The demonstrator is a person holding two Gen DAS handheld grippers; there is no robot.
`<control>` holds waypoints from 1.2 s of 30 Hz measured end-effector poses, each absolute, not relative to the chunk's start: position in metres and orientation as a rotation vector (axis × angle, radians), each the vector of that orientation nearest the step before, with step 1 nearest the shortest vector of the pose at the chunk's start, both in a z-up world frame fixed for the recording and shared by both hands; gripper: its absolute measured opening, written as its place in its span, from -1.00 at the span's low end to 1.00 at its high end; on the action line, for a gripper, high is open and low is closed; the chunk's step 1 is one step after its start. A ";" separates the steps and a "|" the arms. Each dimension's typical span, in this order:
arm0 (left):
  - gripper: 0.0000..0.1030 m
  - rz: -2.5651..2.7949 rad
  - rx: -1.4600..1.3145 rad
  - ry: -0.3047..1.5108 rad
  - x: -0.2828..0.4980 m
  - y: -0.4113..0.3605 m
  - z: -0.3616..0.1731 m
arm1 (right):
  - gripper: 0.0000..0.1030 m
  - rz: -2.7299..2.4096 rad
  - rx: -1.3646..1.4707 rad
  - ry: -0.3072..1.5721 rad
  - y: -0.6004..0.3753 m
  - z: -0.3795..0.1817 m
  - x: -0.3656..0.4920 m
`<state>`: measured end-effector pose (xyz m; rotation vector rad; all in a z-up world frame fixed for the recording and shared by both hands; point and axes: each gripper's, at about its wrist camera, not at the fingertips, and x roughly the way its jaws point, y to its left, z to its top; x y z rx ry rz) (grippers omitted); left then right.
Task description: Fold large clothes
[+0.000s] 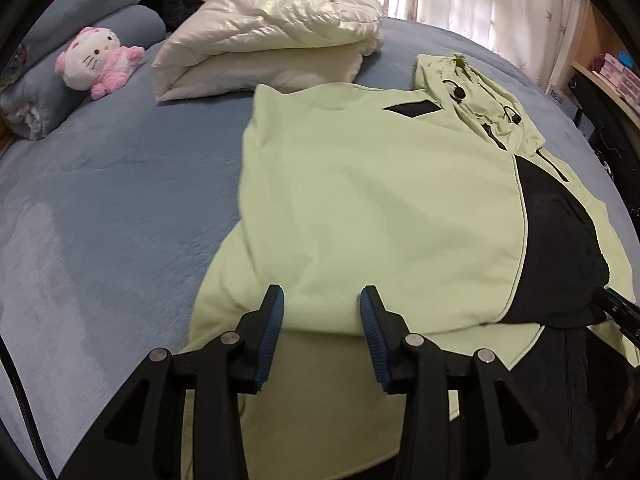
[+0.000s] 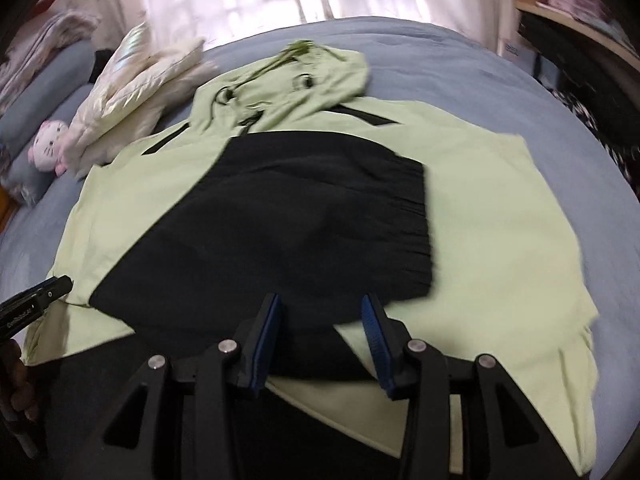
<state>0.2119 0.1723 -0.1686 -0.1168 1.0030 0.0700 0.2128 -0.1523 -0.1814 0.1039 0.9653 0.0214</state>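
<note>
The blue bed (image 1: pixel 100 200) carries everything, and the pale green hooded jacket (image 1: pixel 360 200) lies flat on it, straight ahead of both pairs of tongs. Its long axis runs directly away from them: hem nearest, hood (image 2: pixel 288 76) farthest. A black panel (image 2: pixel 288 216), probably a sleeve already folded in, lies across the jacket's middle.

The next fold likely turns on the near hem. The left tongs (image 1: pixel 322 312) hover just above the green fabric at the hem's left part, jaws spread, nothing between them. The right tongs (image 2: pixel 322 316) hover over the near edge of the black panel, jaws likewise spread and empty. Both sit about equally near the hem, the right one closer to the black panel. Whether either touches the cloth cannot be told.

Beyond the jacket, ahead and to the left, lies a folded cream puffer coat (image 1: pixel 272 40), and further left a pink and white plush cat (image 1: pixel 98 62).
</note>
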 end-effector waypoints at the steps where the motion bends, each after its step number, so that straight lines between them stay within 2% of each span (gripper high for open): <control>1: -0.26 0.075 -0.119 1.005 0.209 0.174 -0.167 | -0.17 0.019 0.121 0.966 -0.158 -0.180 0.208; 11: -0.25 0.112 -0.147 0.998 0.161 0.184 -0.139 | -0.17 0.026 0.190 0.933 -0.167 -0.156 0.155; 20: -0.22 0.139 -0.134 0.985 0.117 0.193 -0.109 | -0.17 0.043 0.170 0.834 -0.163 -0.109 0.107; 24: 0.00 0.147 -0.098 0.955 0.091 0.195 -0.092 | -0.17 0.054 0.145 0.791 -0.161 -0.090 0.085; 30: 0.09 0.154 -0.049 0.923 0.050 0.199 -0.077 | -0.15 0.077 0.168 0.764 -0.167 -0.080 0.051; 36: 0.16 0.161 -0.036 0.937 0.012 0.210 -0.082 | 0.04 0.076 0.174 0.755 -0.180 -0.081 0.019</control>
